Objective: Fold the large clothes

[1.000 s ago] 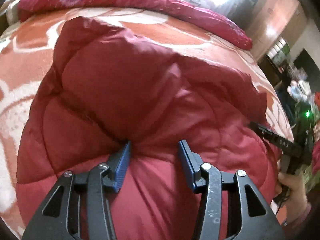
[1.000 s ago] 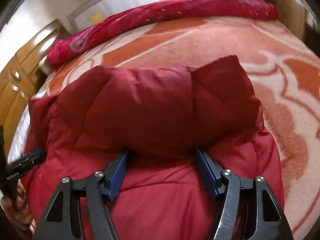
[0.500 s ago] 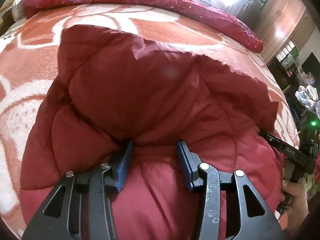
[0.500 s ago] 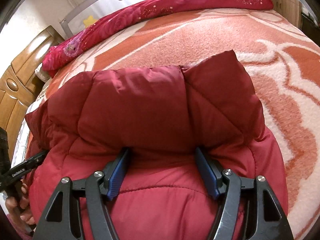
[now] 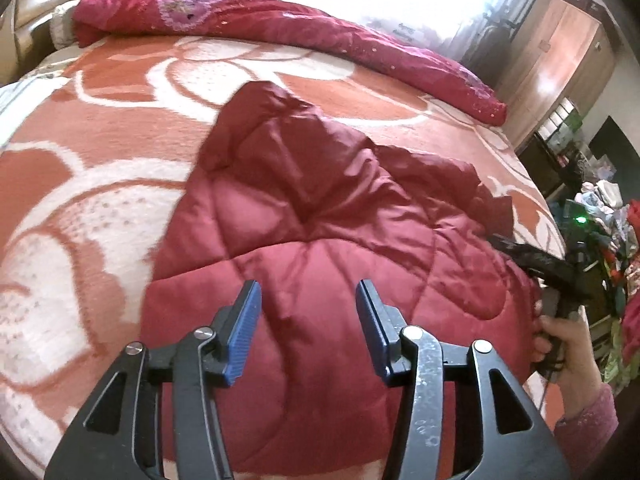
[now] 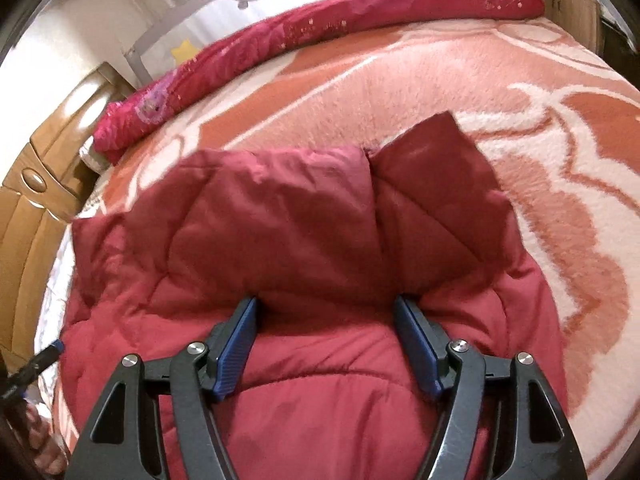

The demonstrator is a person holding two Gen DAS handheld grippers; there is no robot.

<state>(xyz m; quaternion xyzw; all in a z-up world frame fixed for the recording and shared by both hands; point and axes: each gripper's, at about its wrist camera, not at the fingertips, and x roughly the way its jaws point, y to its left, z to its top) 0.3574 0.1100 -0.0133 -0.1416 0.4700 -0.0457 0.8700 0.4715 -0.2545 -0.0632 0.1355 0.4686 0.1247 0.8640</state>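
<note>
So here's where the fold stands, as far as I can tell; the dark red puffer jacket (image 5: pixel 320 220) is lying on the orange-and-cream blanket (image 5: pixel 100 128), right under and ahead of both grippers, and it's already doubled over on itself; from the right wrist view the far part has been laid back toward the gripper, so there's a thick puffy flap on top of the lower layer, with one narrower piece (a sleeve or a side panel, can't say which) sticking out beyond the flap, ahead and to the right.

Left gripper (image 5: pixel 308 304): jaws about halfway apart and opening; nothing pinched between the pads that I can see, the jacket is just lying below and ahead of the fingertips; reads to me like it's letting go of its side.

Right gripper (image 6: pixel 326 320): jaws set wide, but the near edge of that puffy flap sits right between the pads and bulges against both; so I'd call it holding a fat chunk of jacket rather than empty.

Progress guess: first big fold is in, maybe the halfway mark; the bundle is lumpy and lopsided, wider on the left gripper's side, and the edges ahead of the left gripper don't line up; what's left is probably tucking in that stray piece, one more fold to make it compact, and pressing the air out; puffer stuff springs back, so I'd expect it to try to unfold itself.
</note>
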